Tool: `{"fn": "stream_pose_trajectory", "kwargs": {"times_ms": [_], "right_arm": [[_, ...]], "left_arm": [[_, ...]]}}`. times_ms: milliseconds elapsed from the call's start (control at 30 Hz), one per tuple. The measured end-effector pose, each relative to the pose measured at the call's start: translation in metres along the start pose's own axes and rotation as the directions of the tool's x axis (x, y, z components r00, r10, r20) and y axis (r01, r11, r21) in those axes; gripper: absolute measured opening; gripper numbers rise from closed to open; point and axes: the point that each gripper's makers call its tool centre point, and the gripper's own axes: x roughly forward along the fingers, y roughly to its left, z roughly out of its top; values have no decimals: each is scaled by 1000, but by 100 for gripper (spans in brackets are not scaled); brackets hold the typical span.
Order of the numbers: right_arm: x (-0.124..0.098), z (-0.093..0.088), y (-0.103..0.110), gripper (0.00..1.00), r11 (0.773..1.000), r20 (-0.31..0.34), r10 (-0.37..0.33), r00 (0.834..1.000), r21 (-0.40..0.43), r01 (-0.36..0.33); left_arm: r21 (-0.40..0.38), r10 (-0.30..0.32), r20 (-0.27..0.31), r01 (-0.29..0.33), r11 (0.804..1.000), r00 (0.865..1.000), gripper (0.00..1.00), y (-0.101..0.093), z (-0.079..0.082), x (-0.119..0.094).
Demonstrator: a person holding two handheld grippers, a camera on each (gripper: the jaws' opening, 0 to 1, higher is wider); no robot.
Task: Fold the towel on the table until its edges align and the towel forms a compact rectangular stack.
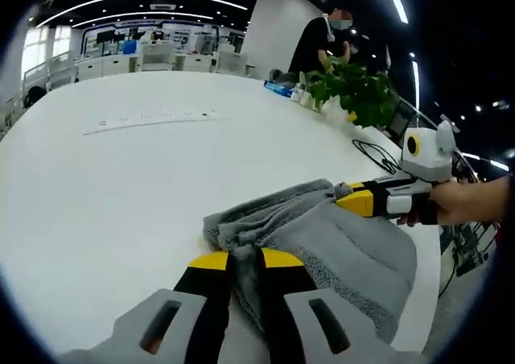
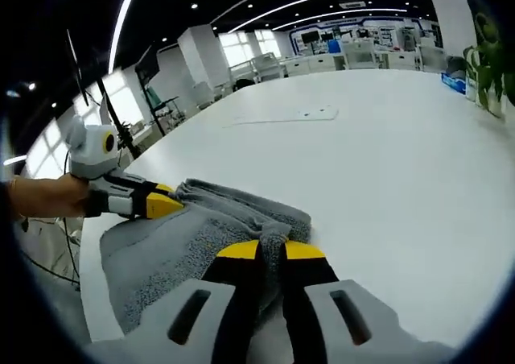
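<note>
Where the left gripper view begins, at its bottom edge, the left gripper [image 1: 247, 259] rises with its two yellow-tipped jaws pressed together on a bunched fold of the grey towel [image 1: 338, 247], so it pinches the cloth at one corner. The towel lies rumpled on the white table [image 1: 121, 187], near the table's edge, and its lower part is cut off by the gripper body. From the right side the right gripper [image 1: 348, 196] comes in, held by a hand [image 1: 471, 201]; its yellow tip is sunk into another bunched corner of the towel, but its jaws are seen from the side and I cannot tell there how far they close. Behind it stand a green plant [image 1: 358, 90] and a person [image 1: 322, 42], partly hidden by the leaves. In the right gripper view, the right gripper [image 2: 271, 250] has its jaws closed on a ridge of the towel [image 2: 173, 251], which folds up between them. The left gripper [image 2: 173, 204] enters from the left, held by a hand [image 2: 44, 195], its tip touching the towel's far corner; the cloth there hides the jaw ends. The towel's near edge is covered by the gripper body.
</note>
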Motion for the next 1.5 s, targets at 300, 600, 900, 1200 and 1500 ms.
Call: {"fn": "stream_pose_trajectory", "kwargs": {"times_ms": [300,600,900,1200,1500], "right_arm": [[-6,6,3,7,995,4,-13,1000,97,13],[-25,21,-1,22,995,62,-56,997,81,51],[-52,39,1,39,995,151,-38,988,94,24],[-90,26,35,53,999,107,43,993,-17,-41],[-132,4,65,74,994,109,83,991,-82,-75]], "left_arm": [[-37,19,-7,-19,999,1000,13,1,1,-1],[-153,77,81,-64,986,994,28,18,25,-23],[-15,58,110,-57,998,992,39,-9,30,-53],[4,-5,153,5,1000,988,63,-48,19,-89],[81,-37,157,25,996,987,76,-72,-9,-140]]}}
